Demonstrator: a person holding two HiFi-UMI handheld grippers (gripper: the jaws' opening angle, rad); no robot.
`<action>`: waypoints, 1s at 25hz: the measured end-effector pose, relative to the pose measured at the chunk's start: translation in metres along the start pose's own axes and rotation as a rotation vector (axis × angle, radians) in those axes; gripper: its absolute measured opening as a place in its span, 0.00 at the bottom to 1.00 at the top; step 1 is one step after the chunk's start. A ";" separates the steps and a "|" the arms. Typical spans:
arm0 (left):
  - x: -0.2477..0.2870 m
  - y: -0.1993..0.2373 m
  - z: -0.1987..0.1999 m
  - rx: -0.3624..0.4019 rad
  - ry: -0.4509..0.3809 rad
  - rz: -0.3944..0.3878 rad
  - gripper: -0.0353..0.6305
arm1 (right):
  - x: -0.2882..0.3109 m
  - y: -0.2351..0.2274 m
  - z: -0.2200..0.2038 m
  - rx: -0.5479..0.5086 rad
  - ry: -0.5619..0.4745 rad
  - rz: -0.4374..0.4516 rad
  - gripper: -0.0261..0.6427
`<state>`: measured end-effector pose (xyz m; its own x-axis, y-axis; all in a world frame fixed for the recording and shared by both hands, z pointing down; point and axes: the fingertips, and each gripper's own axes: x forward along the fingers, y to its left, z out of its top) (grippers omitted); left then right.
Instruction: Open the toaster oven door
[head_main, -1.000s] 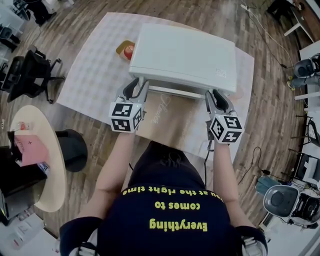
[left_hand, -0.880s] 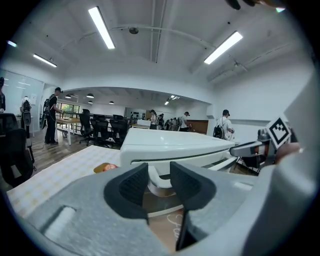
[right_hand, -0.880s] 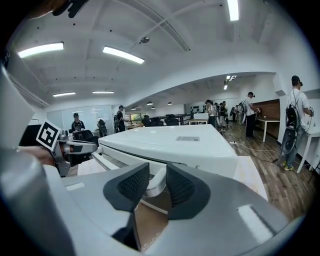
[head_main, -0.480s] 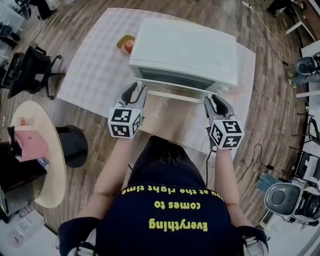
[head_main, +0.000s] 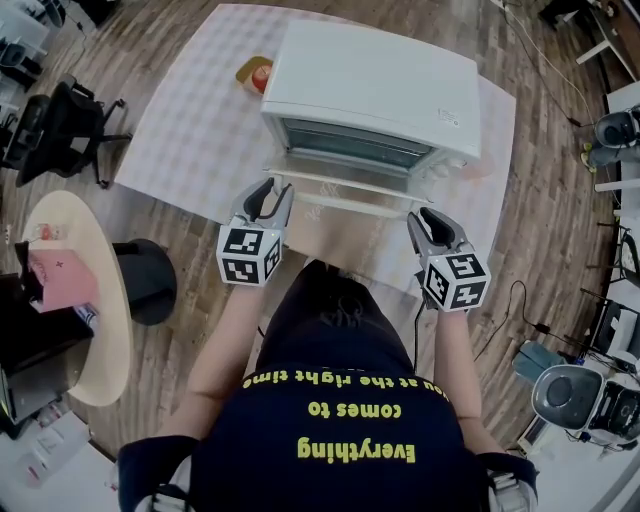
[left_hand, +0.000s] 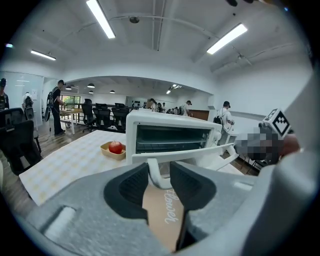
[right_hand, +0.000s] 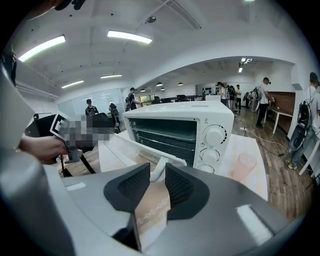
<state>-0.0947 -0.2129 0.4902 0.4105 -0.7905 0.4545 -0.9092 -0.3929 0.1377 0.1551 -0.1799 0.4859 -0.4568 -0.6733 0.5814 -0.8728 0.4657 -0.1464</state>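
Change: toaster oven (head_main: 370, 85) door (head_main: 350, 187) now hangs part-open at centre frame | left gripper (head_main: 272, 192) pinches handle (head_main: 355, 205) | right gripper (head_main: 425, 217) jaws, just closing, pinch handle | Verdict: opening under way, unfinished.

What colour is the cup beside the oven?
Pale pink, see-through; the cup shows best in the right gripper view.

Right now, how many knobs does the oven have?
3, in a column at the oven's right end: top knob, middle knob, bottom knob, partly hidden low down.
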 end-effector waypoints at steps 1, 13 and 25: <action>-0.002 -0.001 -0.006 -0.006 0.010 -0.001 0.26 | -0.004 0.003 -0.005 0.002 0.010 0.008 0.20; -0.014 -0.007 -0.060 -0.030 0.111 -0.005 0.26 | -0.011 -0.007 -0.029 0.082 0.053 -0.002 0.18; -0.019 -0.010 -0.110 -0.047 0.221 -0.018 0.26 | -0.007 -0.006 -0.078 0.182 0.177 0.037 0.19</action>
<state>-0.1010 -0.1421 0.5774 0.4059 -0.6594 0.6328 -0.9063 -0.3794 0.1860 0.1773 -0.1333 0.5454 -0.4657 -0.5395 0.7014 -0.8799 0.3664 -0.3024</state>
